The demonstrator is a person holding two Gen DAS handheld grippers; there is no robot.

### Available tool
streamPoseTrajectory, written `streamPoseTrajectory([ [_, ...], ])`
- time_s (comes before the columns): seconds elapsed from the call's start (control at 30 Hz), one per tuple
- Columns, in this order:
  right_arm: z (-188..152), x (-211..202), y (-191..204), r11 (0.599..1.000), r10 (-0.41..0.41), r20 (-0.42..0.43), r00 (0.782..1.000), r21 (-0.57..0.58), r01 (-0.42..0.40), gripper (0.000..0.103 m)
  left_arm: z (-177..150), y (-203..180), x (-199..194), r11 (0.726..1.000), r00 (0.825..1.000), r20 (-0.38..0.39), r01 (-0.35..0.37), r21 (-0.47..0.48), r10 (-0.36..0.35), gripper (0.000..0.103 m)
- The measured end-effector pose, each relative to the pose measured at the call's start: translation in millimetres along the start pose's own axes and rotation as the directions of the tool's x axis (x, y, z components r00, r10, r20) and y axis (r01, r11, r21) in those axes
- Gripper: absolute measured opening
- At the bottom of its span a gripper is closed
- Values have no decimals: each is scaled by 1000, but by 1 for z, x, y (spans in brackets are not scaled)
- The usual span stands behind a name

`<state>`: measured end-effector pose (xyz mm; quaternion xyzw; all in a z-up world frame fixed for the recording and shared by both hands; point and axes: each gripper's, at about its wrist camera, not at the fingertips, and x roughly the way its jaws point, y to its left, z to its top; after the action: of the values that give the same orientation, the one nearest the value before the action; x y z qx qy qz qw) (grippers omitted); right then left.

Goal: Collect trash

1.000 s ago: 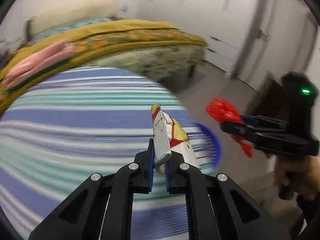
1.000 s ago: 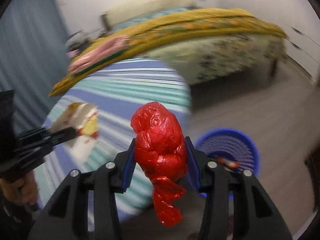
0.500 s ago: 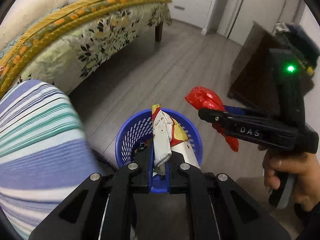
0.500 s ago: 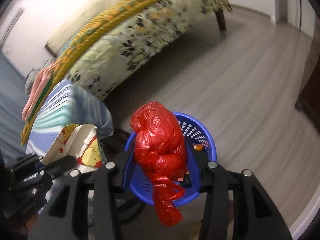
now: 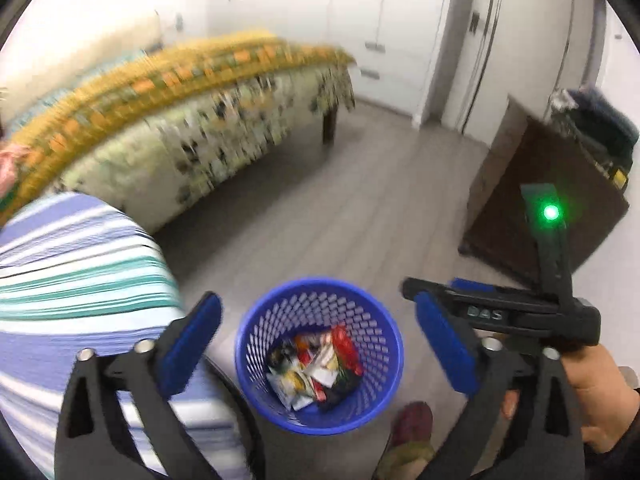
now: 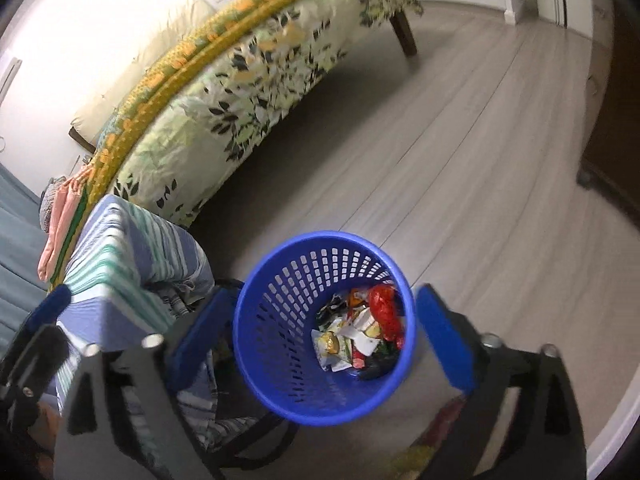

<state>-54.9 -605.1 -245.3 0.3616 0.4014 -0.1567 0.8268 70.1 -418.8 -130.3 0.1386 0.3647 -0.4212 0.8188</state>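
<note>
Blue mesh wastebasket (image 5: 319, 354) stands on grey plank floor (image 5: 352, 216), bottom centre of both views. Inside it: red crumpled bag (image 6: 385, 316) at right, snack wrappers (image 6: 344, 344) heaped beside it. Left tongs (image 5: 320, 344) opening, jaws wide, nothing between pads, basket below. Right tongs (image 6: 320, 336) likewise opening wide, holding nothing. Striped cloth (image 5: 72, 280) lower left; floral bed (image 6: 248, 80) upper left.
</note>
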Motion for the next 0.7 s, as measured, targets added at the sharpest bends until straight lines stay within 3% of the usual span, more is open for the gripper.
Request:
streamPoseTrajectory([
  [0.07,-10,-25,6,1000,-13,29,999,-19,14,98,-9,-3,-28,1000,999,32,15,-20,-15,98],
  [0.17,-29,-59,16,998,-16,54,998,-57,19,98,-23,-9,-50,999,1000,16,28,-37,-27,98],
  [0.3,-62,-109,41,983,-50,99,994,-173,67,98,-46,-21,-74,1000,1000,26,-15,-7,15,98],
  [0.4,-82,-145,52,975,-88,183,979,-184,122,98,-57,-31,-91,997,996,52,-73,20,72,98],
  [0.47,-86,-149,54,970,-125,153,980,-190,153,98,-59,-35,-102,994,992,66,-108,5,108,98],
  [0.53,-89,-153,54,962,-117,174,978,-224,155,98,-59,-32,-105,997,997,26,-71,-40,72,98],
  [0.6,-94,-157,57,945,-157,189,969,-255,203,98,-61,-31,-105,997,998,-10,-63,-54,62,98],
  [0.7,-101,-159,58,942,-183,158,970,-255,219,98,-64,-33,-102,994,993,-58,-106,-33,104,98],
])
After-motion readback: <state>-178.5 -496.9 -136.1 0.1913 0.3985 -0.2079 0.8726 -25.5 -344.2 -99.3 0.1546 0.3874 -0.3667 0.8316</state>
